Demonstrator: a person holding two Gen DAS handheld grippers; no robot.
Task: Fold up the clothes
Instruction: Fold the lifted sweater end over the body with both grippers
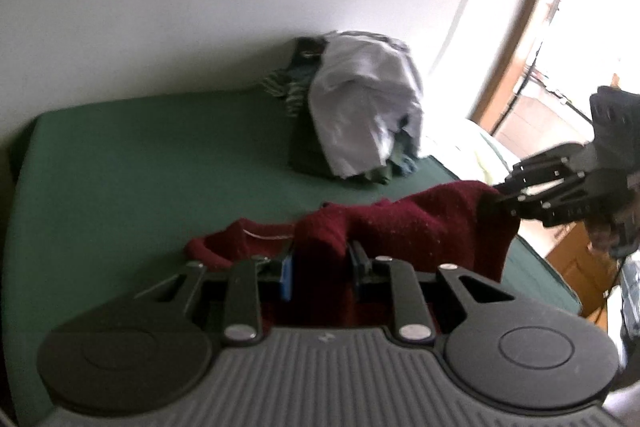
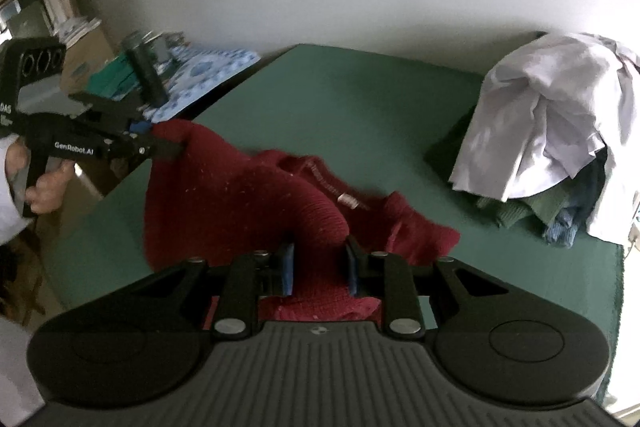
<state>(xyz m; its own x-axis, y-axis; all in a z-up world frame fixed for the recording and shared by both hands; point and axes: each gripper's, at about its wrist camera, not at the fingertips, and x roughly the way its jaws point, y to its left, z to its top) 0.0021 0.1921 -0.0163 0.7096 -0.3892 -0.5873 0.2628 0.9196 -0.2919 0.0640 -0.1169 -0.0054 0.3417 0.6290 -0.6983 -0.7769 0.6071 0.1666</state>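
A dark red knit sweater (image 1: pixel 400 223) hangs bunched above a green-covered bed (image 1: pixel 160 155), held up at two places. In the left wrist view my left gripper (image 1: pixel 320 263) is shut on a fold of it, with red fabric pinched between the blue pads. At the right my right gripper (image 1: pixel 505 198) grips another edge of the sweater. From the right wrist view, the right gripper (image 2: pixel 320 267) is shut on the sweater (image 2: pixel 248 195) near its collar and label. The left gripper (image 2: pixel 178 147), held by a hand, clamps the far left corner.
A pile of clothes (image 1: pixel 360 107) topped by a white garment (image 2: pixel 540 123) lies at the bed's far side by the wall. A bright window door (image 1: pixel 580 27) and wooden furniture (image 1: pixel 580 267) stand beyond the bed's right edge. Patterned cloth and clutter (image 2: pixel 200 75) lie past its left edge.
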